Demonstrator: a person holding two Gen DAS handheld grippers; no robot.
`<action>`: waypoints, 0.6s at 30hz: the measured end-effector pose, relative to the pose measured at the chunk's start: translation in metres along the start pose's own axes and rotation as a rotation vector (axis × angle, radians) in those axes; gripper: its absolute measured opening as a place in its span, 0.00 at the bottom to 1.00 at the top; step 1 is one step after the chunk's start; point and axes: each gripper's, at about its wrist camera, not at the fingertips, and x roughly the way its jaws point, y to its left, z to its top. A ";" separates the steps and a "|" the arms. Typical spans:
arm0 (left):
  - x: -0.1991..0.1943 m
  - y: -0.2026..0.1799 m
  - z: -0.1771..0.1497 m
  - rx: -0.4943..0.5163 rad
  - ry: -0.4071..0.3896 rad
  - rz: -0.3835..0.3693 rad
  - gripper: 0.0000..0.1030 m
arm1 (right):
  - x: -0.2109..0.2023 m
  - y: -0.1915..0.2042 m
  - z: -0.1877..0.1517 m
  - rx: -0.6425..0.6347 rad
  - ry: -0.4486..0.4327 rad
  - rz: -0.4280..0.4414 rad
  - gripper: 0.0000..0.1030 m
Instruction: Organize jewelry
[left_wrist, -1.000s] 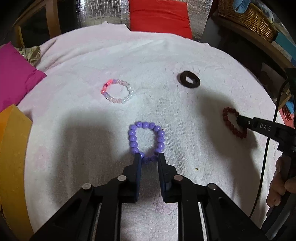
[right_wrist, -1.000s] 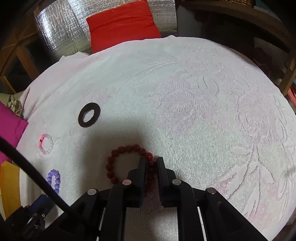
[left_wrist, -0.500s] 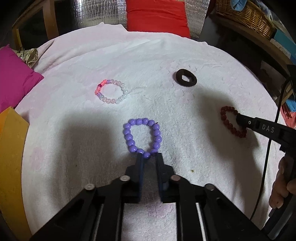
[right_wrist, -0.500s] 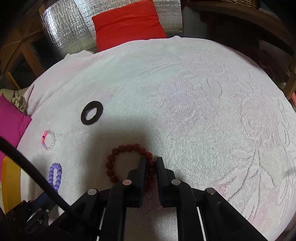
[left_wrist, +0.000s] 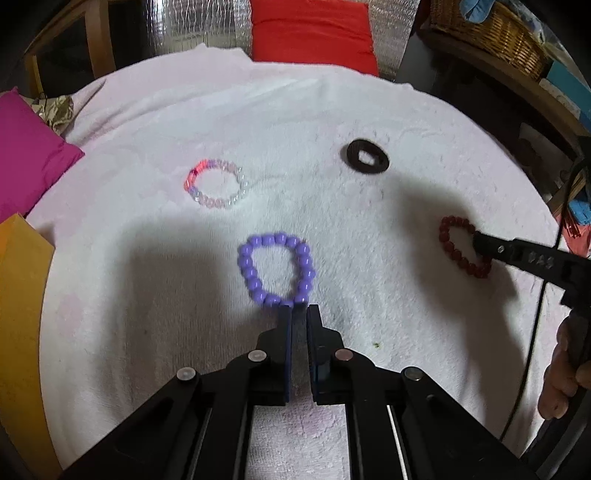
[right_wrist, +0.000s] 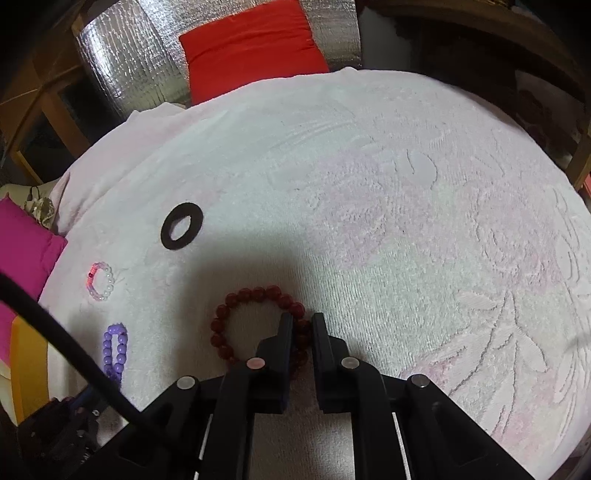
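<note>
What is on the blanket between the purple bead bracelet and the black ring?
Nothing. In the left wrist view, only bare white blanket, partly shadowed, lies between the purple bracelet and the black ring.

Both wrist views close, angled down, sharing towel (left_wrist: 332, 110), black ring (right_wrist: 181, 226).

I count three beaded bracelets on the towel: one purple bracelet (left_wrist: 276, 271), one dark red bracelet (left_wrist: 463, 246), one pale pink-and-white bracelet (left_wrist: 216, 184). One flat black ring (left_wrist: 368, 156) lies beyond them. That's four pieces of jewelry. Behind, I see two cushions: one red cushion (left_wrist: 312, 35), one magenta cushion (left_wrist: 27, 155). One wicker basket (left_wrist: 491, 35) too.
</note>
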 end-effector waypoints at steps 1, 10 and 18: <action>0.001 0.001 -0.001 -0.003 0.005 -0.004 0.08 | 0.000 -0.001 0.001 0.008 0.002 0.004 0.11; 0.002 0.011 0.000 -0.028 0.012 -0.066 0.08 | 0.004 0.008 0.002 -0.050 -0.015 -0.012 0.10; -0.013 0.026 0.005 -0.073 -0.045 -0.079 0.07 | -0.007 0.009 0.002 -0.044 -0.056 0.011 0.10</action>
